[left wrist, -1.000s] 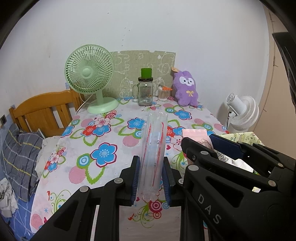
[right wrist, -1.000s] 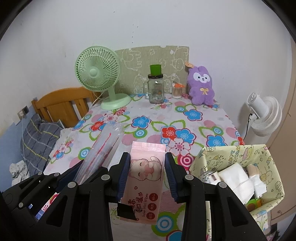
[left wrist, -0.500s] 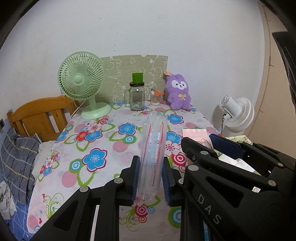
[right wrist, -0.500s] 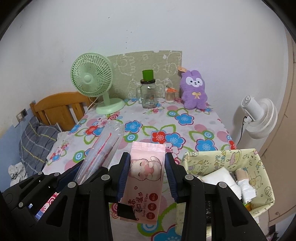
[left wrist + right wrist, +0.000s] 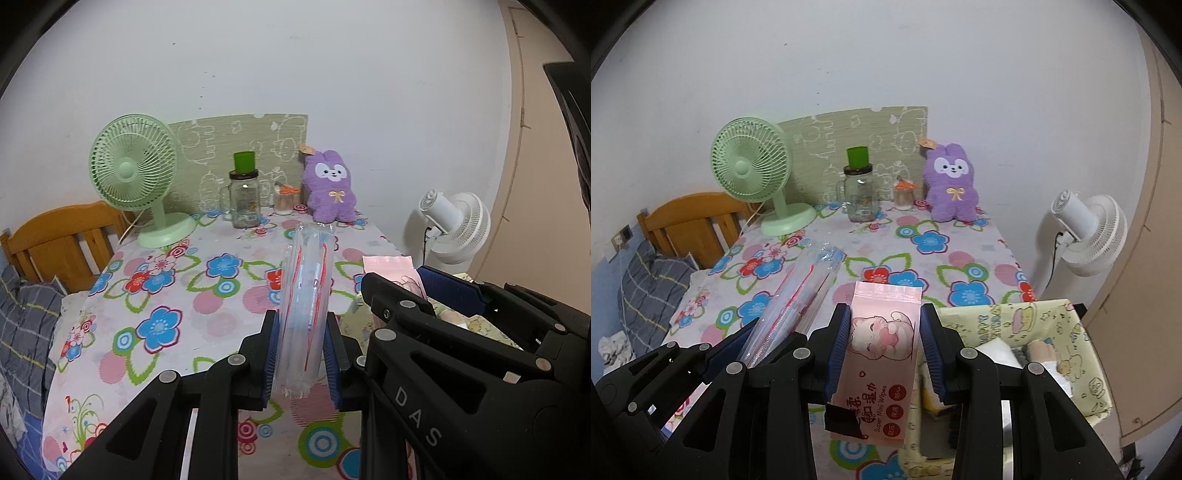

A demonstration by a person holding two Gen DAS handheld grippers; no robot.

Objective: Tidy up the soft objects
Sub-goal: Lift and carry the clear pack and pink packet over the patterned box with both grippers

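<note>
My left gripper [image 5: 301, 350] is shut on a clear plastic packet with red print [image 5: 306, 310], held edge-on above the flowered table [image 5: 166, 295]. My right gripper [image 5: 884, 347] is shut on a pink pack of mini wipes [image 5: 881, 350]. The clear packet [image 5: 798, 299] and the left gripper [image 5: 727, 343] show at the left of the right wrist view. The right gripper [image 5: 432, 291] with the pink pack [image 5: 388, 269] shows at the right of the left wrist view. A yellow patterned fabric basket [image 5: 1067, 347], holding white soft items, stands at the table's near right corner.
At the table's back stand a green desk fan [image 5: 136, 177], a glass jar with a green cup on it [image 5: 243, 199], a small jar [image 5: 286, 199] and a purple plush rabbit [image 5: 332, 192]. A wooden chair [image 5: 62, 240] is at the left, a white floor fan [image 5: 454, 225] at the right.
Both grippers have drawn back from the table and risen a little, each keeping its packet. The table's far objects look smaller, and the yellow basket now lies closer under the right gripper.
</note>
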